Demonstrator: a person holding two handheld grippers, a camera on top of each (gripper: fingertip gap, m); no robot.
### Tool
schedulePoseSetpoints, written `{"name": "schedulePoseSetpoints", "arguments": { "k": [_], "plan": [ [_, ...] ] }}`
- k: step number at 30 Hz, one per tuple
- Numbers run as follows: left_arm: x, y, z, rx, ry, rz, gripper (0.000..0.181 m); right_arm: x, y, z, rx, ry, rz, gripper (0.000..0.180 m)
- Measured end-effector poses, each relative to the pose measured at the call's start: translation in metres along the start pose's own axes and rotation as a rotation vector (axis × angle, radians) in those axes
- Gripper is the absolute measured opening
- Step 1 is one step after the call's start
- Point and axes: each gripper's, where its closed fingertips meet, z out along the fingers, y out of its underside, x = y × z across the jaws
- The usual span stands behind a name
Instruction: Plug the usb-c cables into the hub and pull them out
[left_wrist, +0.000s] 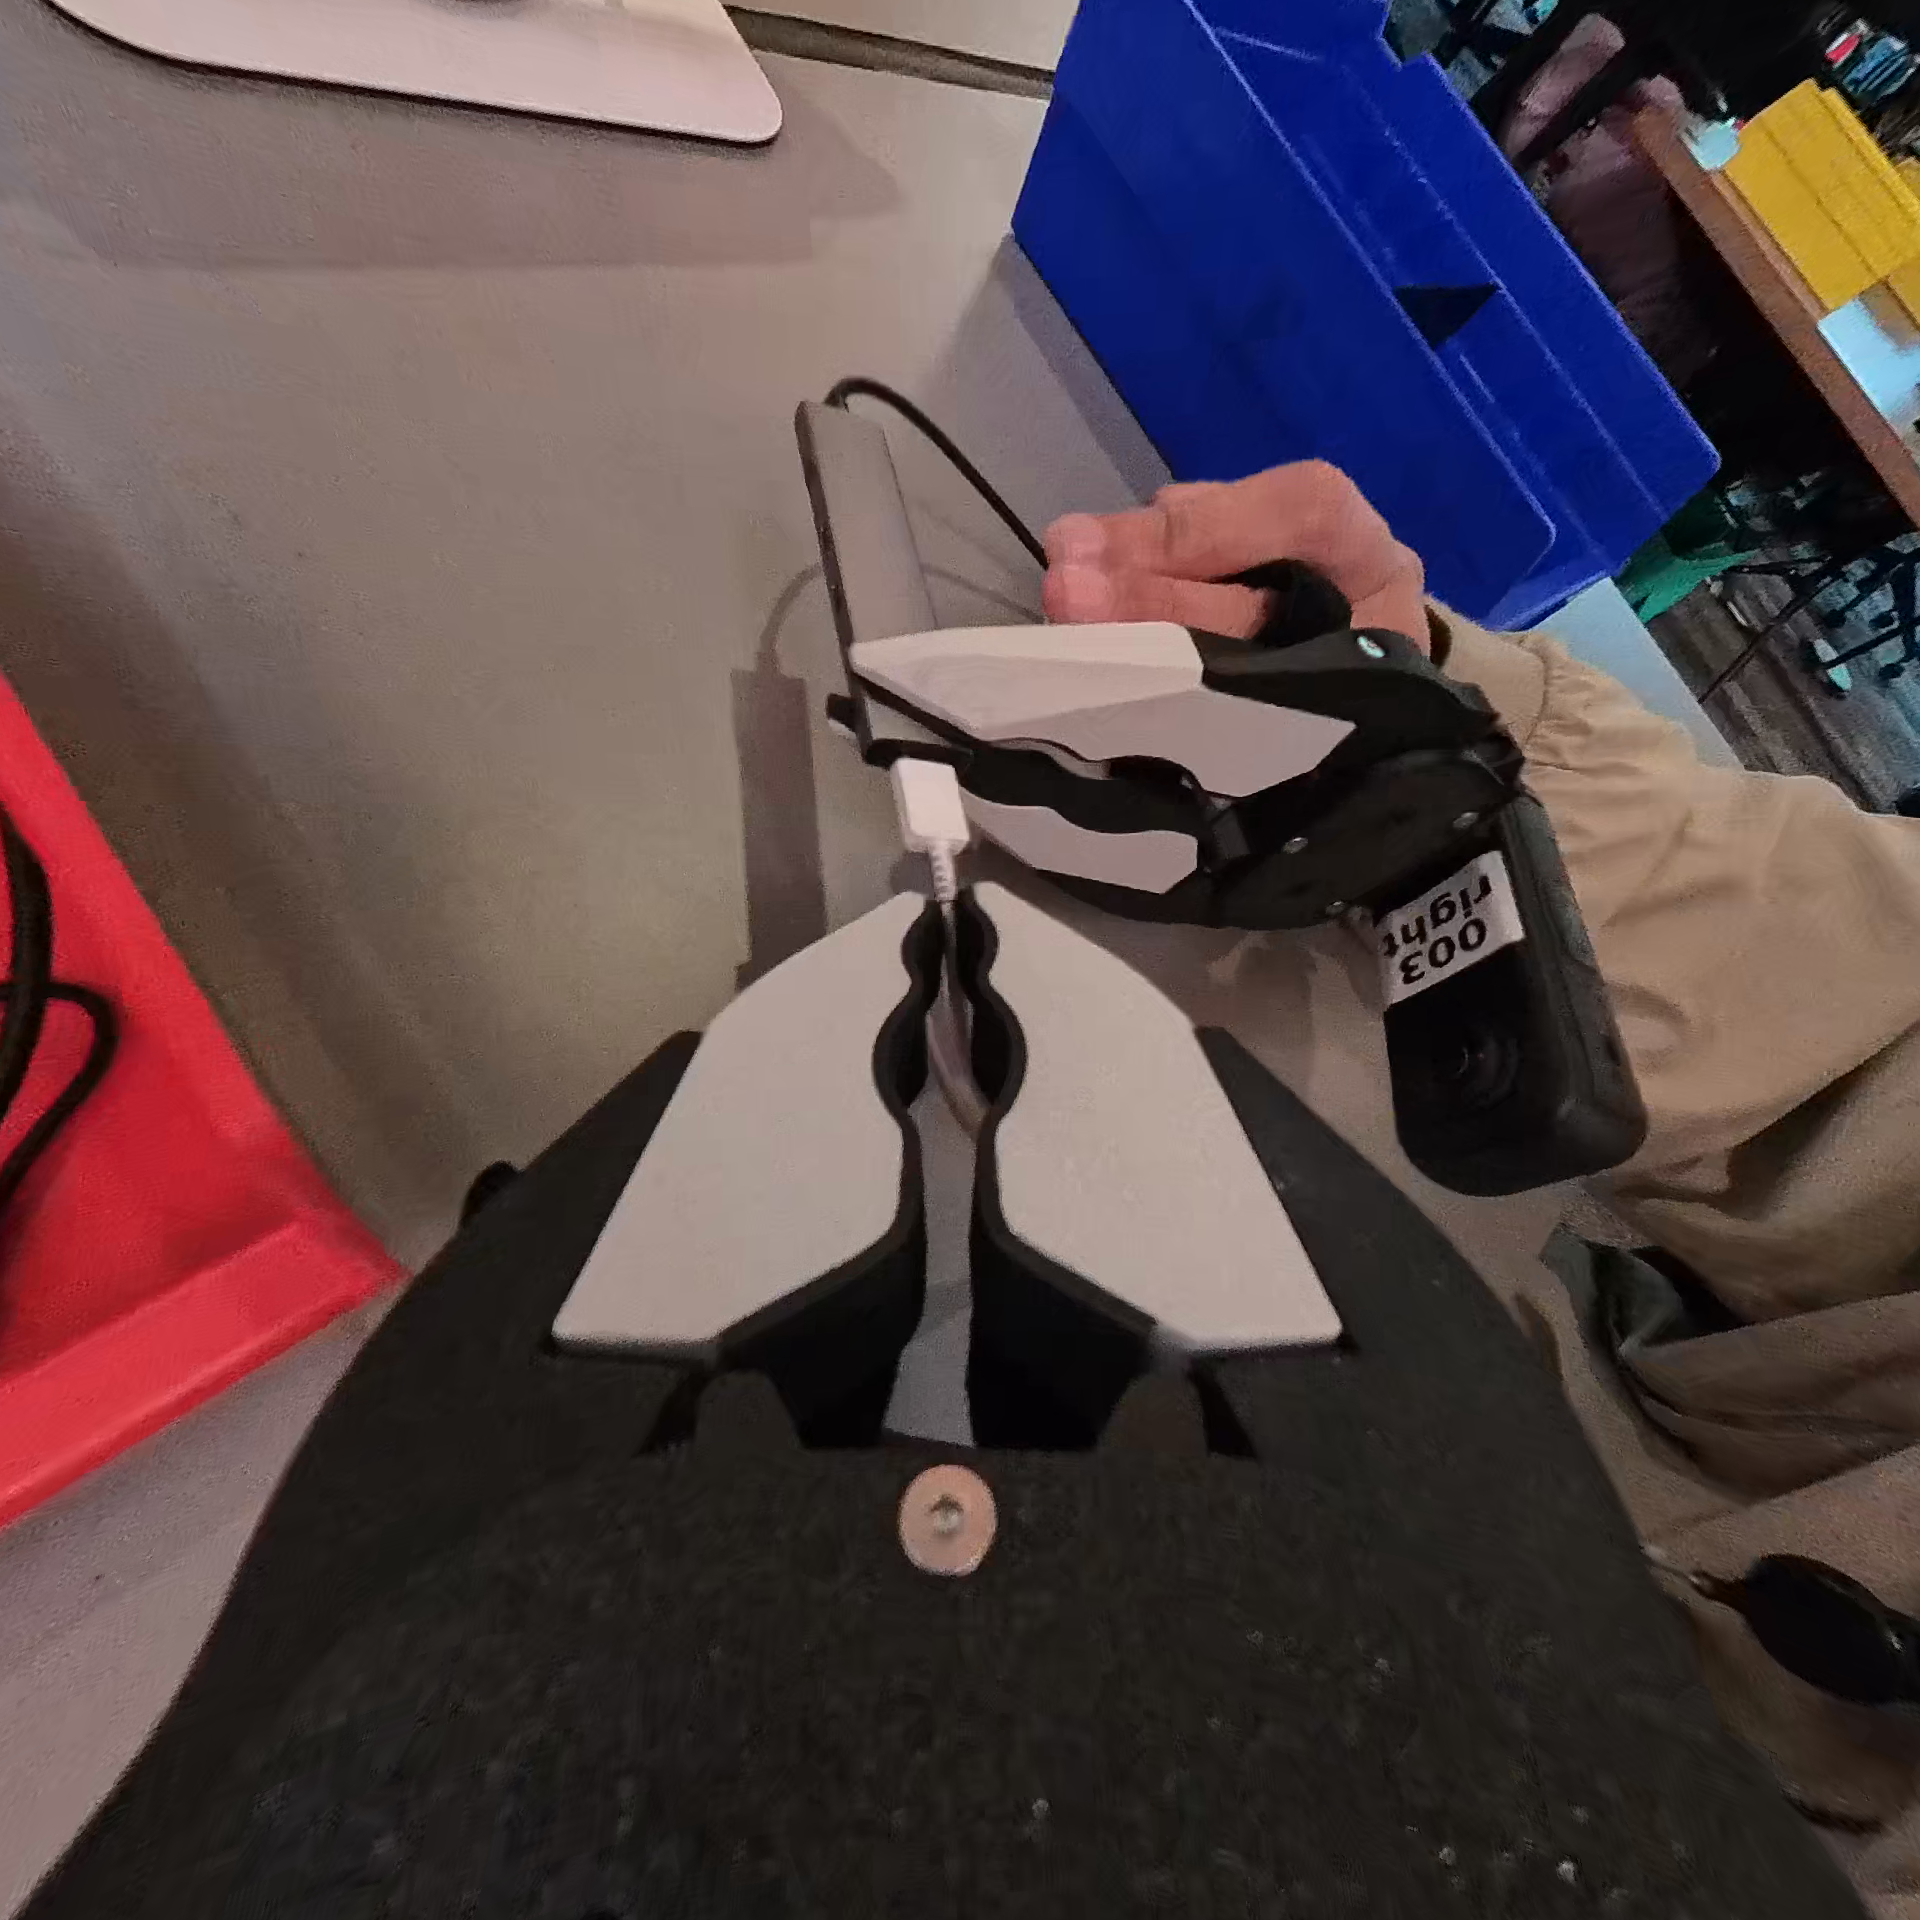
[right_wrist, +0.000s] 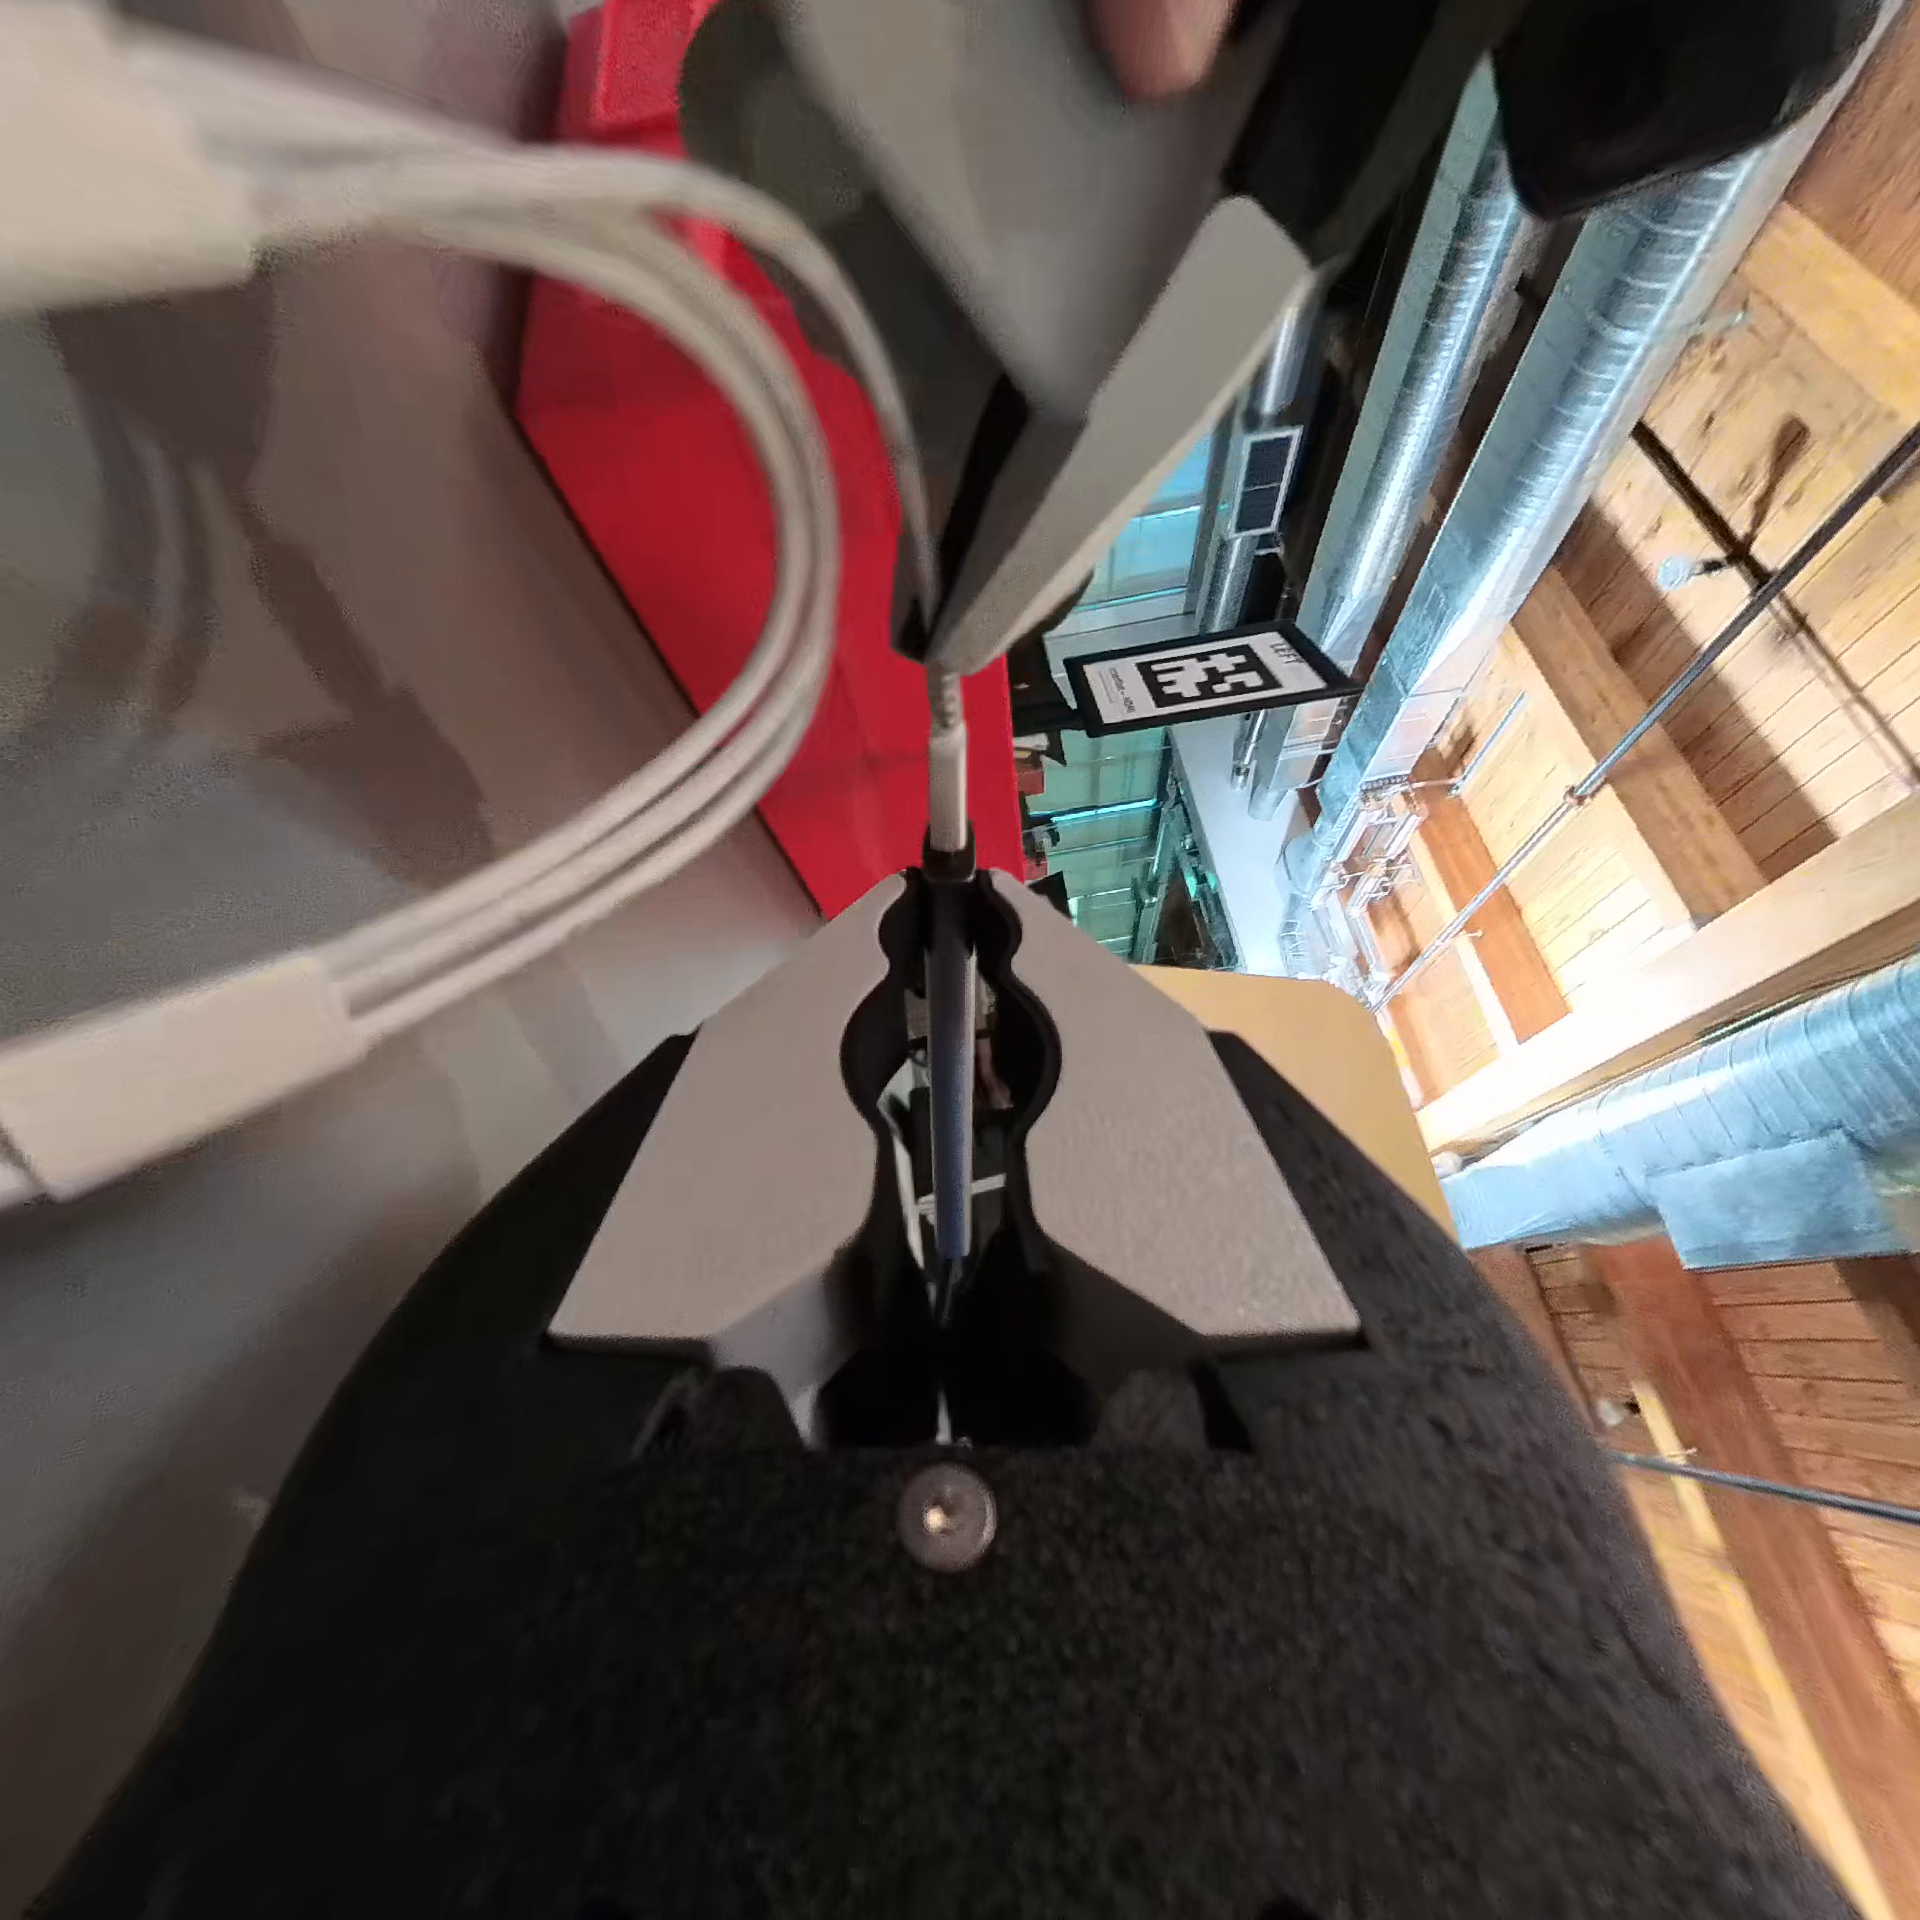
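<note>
While the white cable (left_wrist: 943, 997) is pinched between the tips of the left gripper (left_wrist: 948, 914), its white plug (left_wrist: 928, 805) is seen seated in the near end of the grey hub (left_wrist: 868, 540). The jaws of this gripper are pressed together on the cord just behind the plug, with the cord running back through the narrow gap between them.

The hub is clamped edgewise by the right gripper (left_wrist: 883, 717), which enters from the right, held by a hand (left_wrist: 1226, 566) in a tan sleeve (left_wrist: 1704, 935). Its jaws are closed on the hub's near end, one above and one below. The hub is tilted and lifted off the grey table (left_wrist: 416, 520). A thin black lead (left_wrist: 966, 468) leaves the hub's far end.

From the right wrist view, the hub (right_wrist: 951, 1091) is seen as a thin dark edge caught between the right gripper (right_wrist: 948, 883) fingers, with the white plug (right_wrist: 948, 769) standing out of its end and the left gripper (right_wrist: 966, 634) closed on the cord just beyond. A blurred bundle of white cables (right_wrist: 623, 416) loops to the left.

A red bin (left_wrist: 125, 1195) lies to the left on the table and a blue bin (left_wrist: 1299, 260) stands at the far right.
</note>
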Motion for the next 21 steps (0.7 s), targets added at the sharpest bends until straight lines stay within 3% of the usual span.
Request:
{"name": "schedulePoseSetpoints", "arguments": {
  "k": [11, 17, 21],
  "plan": [
    [-0.002, -0.009, -0.001, 0.074, -0.036, 0.029, 0.002, 0.005, 0.003, -0.003, -0.016, 0.003, 0.064, 0.008],
    [-0.01, -0.007, 0.003, 0.112, -0.285, 0.328, 0.005, 0.002, 0.007, -0.001, -0.052, -0.007, 0.059, 0.008],
    [-0.008, -0.001, 0.01, 0.09, -0.275, 0.337, 0.012, -0.003, 0.002, -0.001, -0.043, -0.024, 0.024, 0.008]
  ]
}}
